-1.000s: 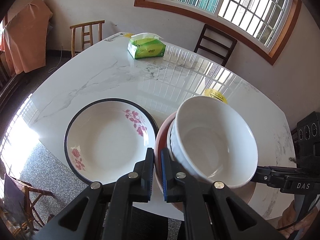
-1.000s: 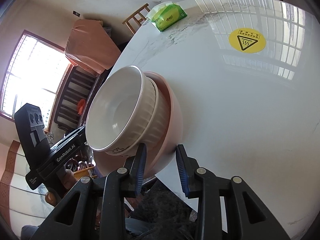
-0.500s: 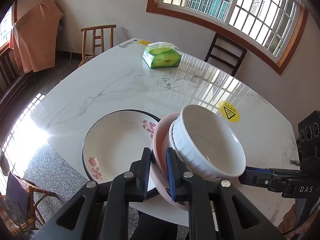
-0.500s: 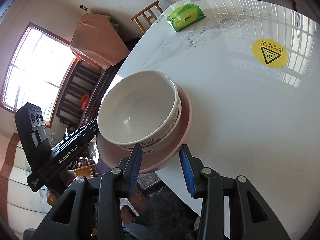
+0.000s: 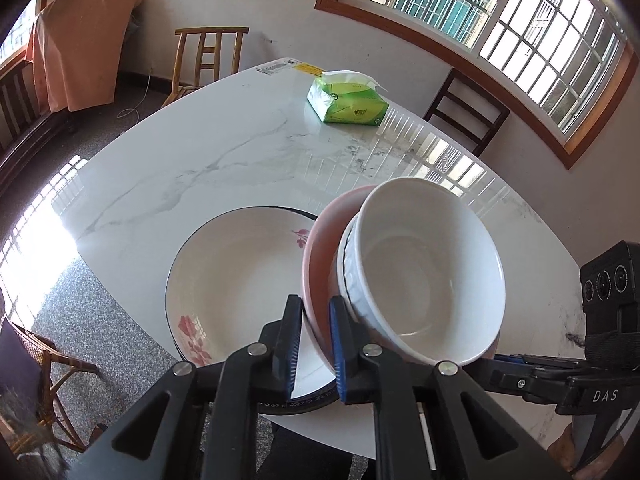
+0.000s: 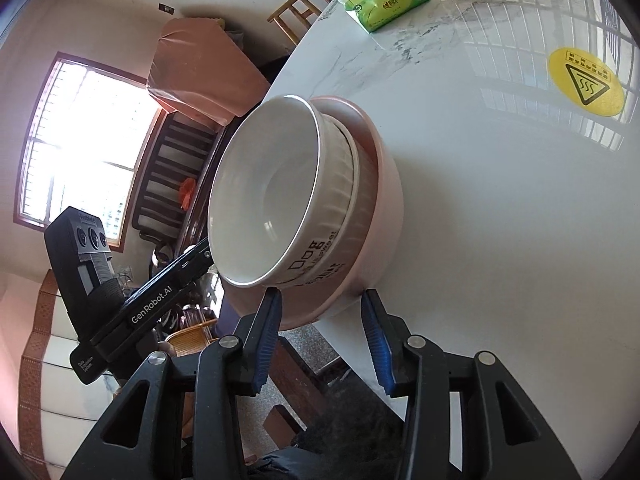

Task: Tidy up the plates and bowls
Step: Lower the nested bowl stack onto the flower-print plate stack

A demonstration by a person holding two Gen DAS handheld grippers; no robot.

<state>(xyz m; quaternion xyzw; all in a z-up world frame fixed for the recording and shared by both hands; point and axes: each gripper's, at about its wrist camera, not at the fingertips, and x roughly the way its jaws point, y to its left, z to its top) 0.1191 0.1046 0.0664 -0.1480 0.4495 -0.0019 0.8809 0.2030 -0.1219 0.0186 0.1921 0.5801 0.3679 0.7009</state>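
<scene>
The left claw (image 5: pixel 314 344) reaches up from the lower centre of its frame, jaws pinched nearly together. The right claw (image 6: pixel 322 336) stands lower centre, jaws spread wide.

Left claw (image 5: pixel 314 344) clamped on the near rim of a pink bowl (image 5: pixel 320 256), tilted, with a white bowl (image 5: pixel 424 272) nested inside. Flowered plate (image 5: pixel 240 280) lying left on the tabletop (image 5: pixel 200 160). Green tissue pack (image 5: pixel 347 103) far off.

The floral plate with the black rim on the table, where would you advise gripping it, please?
Grip the floral plate by its near rim, coming in low from the table edge, one finger above and one under. It lies flat and shallow, its near rim overhanging there; the tilted pink bowl crowds its right side.
</scene>
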